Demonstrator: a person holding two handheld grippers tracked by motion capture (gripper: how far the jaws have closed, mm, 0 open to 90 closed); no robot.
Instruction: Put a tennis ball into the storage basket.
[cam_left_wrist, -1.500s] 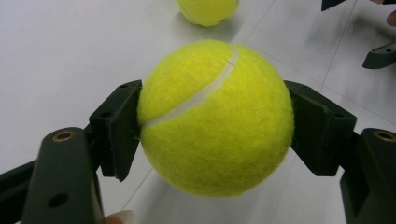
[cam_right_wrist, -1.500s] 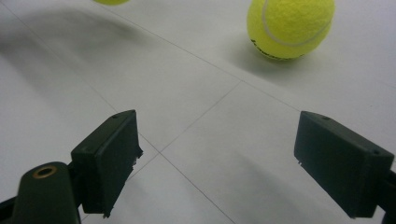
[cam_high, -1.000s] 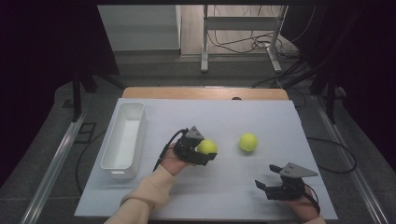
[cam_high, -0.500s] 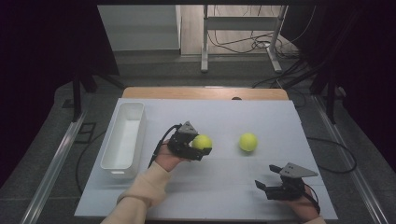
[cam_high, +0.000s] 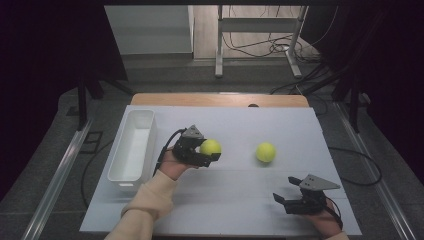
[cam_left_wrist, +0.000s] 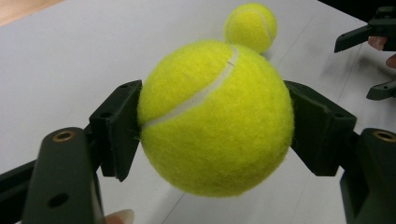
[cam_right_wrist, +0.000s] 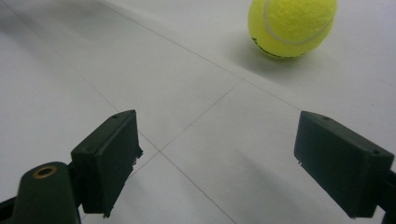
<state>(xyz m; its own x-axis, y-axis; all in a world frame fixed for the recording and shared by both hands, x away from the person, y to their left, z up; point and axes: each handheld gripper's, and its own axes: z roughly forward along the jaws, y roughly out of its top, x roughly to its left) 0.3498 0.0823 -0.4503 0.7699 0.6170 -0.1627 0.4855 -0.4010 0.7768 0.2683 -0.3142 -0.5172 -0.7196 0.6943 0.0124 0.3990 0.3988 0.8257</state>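
Since the earlier high-view frames, the left gripper (cam_high: 209, 156) has carried its fuzzy yellow-green tennis ball (cam_high: 210, 147) a little leftward, toward the white rectangular plastic bin (cam_high: 148, 131), and slightly up off the table; the right gripper (cam_high: 284, 194) has not shifted. The left gripper view shows the black jaws clamped on the held ball (cam_left_wrist: 215, 116), one pad pressing each side near its widest part, with the white seam running diagonally between them and the pale table surface visible beneath, so the ball hangs clear of the table. A second yellow-green tennis ball (cam_high: 266, 152) rests on the white tabletop (cam_high: 240, 200), well apart from the held one and ahead of the right gripper, whose jaws stand wide apart and empty over the table in the right gripper view, the resting ball (cam_right_wrist: 292, 25) lying beyond them.

The step in hand appears to be carrying the held ball to the bin. To do it well, the person would likely keep the squeeze steady, since the felt ball is round and could roll out of a slack grip, and lift high enough to pass the bin's near wall. Centring the ball over the open bin before parting the jaws, and lowering it close to the floor, should stop it bouncing out.
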